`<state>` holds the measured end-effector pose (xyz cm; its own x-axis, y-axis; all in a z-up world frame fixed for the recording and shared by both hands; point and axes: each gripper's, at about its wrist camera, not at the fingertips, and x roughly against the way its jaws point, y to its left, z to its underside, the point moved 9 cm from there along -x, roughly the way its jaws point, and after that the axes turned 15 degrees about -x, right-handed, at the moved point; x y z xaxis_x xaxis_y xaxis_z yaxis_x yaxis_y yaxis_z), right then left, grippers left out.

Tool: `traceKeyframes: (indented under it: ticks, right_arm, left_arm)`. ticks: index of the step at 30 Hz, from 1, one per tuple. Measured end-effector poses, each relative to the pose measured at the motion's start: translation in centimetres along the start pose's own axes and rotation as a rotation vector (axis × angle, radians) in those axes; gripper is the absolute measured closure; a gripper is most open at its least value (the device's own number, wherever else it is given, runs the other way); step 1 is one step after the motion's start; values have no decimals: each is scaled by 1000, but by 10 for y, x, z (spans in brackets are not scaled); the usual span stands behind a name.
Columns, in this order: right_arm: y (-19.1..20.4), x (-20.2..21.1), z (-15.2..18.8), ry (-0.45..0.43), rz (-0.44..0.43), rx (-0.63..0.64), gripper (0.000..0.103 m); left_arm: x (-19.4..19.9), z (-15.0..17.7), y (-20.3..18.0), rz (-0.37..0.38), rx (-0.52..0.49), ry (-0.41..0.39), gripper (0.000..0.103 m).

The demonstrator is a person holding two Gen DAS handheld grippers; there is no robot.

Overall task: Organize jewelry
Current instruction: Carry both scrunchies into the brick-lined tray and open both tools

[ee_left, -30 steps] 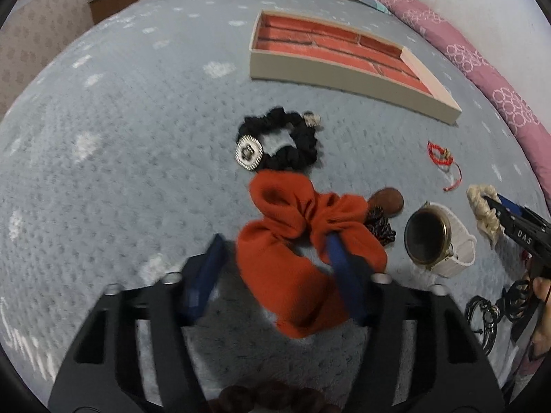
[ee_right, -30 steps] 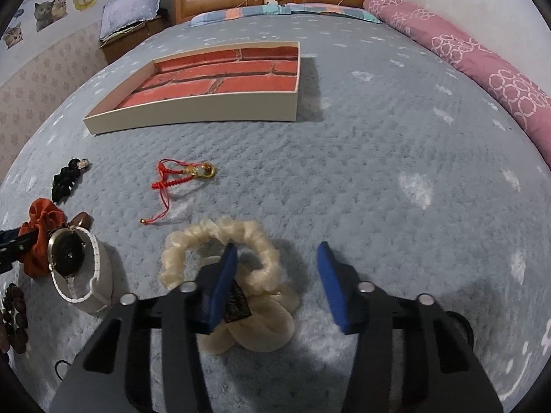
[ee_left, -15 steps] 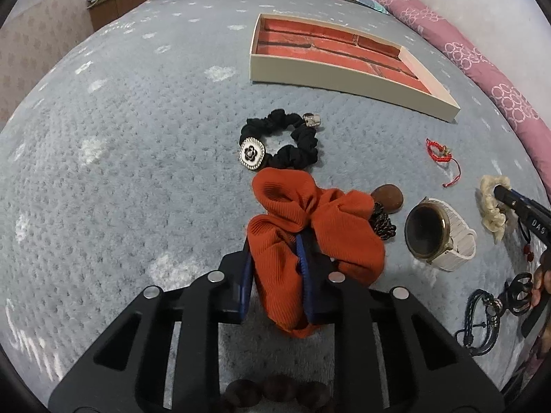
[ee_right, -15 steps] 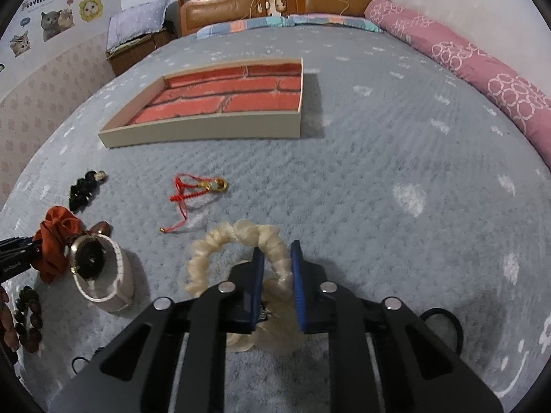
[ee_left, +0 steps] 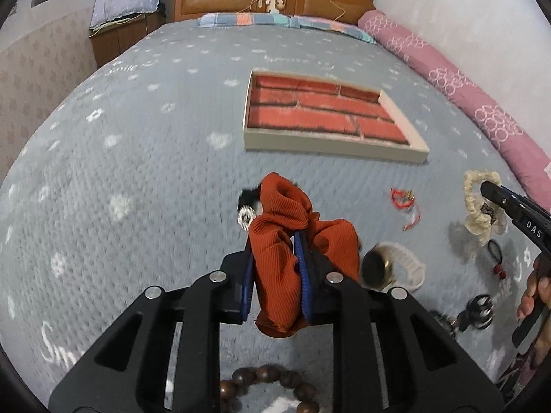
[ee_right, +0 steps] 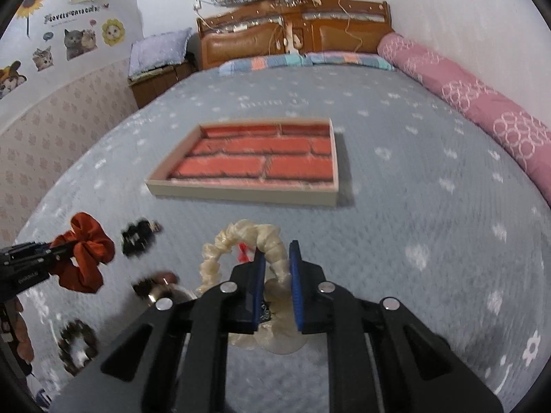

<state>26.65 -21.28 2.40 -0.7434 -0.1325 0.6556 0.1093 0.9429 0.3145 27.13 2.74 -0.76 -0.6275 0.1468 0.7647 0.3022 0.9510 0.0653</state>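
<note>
Left gripper [ee_left: 273, 244] clenched on ribbed orange fabric scrunchie [ee_left: 275, 268]; right gripper [ee_right: 277, 260] clenched on cream satin scrunchie [ee_right: 241, 237]; both clear of grey bedspread [ee_left: 137, 172].

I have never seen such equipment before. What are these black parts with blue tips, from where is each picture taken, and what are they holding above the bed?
There is no robot here. A person holds a hand tool with a two-finger claw in each hand, and a wide-angle camera on each tool looks along its fingers. One picture comes from the left claw, closed on an orange scrunchie. The other comes from the right claw, closed on a cream scrunchie. Each claw also shows at the edge of the other's picture. Both scrunchies look lifted off the grey bedspread. On it lie a shallow tray with a brick-pattern floor, a watch with a white strap, a red cord bracelet, a black scrunchie and brown beads.
</note>
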Motion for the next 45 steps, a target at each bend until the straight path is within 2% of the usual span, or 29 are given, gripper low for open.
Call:
traceKeyframes:
  ticks: [6,11,18,23,28,34,39,45]
  right_arm:
    - [27,-10,-44,-36,-9,-2,89]
    - [45,-27,-79,-60,-5,-2,89]
    - [54,-69,-123,-61,-4,-45,89]
    - [51,-111,-152,-49,18,-76,89]
    - [40,-163,-162,-13,56,-87,89]
    - [21,-221,-150,33,120,-71,89]
    - [9,-245,-150,52,139,-77,89]
    - [1,-261,-146,84,168,-82,88]
  left_arm:
    - [8,-52,0,-11,-29,-56,83]
    - [-3,-109,2,-38,-56,-89,83]
    - [-44,-180,5,-36,-73,-90,83]
    - [-86,-215,15,-33,-48,-89,83]
    - [-147,-229,24,-32,-49,-44,82]
    - [-214,-215,34,-20,-21,36,82]
    - [-243,-204,37,-33,-33,88,82]
    - [-259,-194,42,-60,-24,133,79]
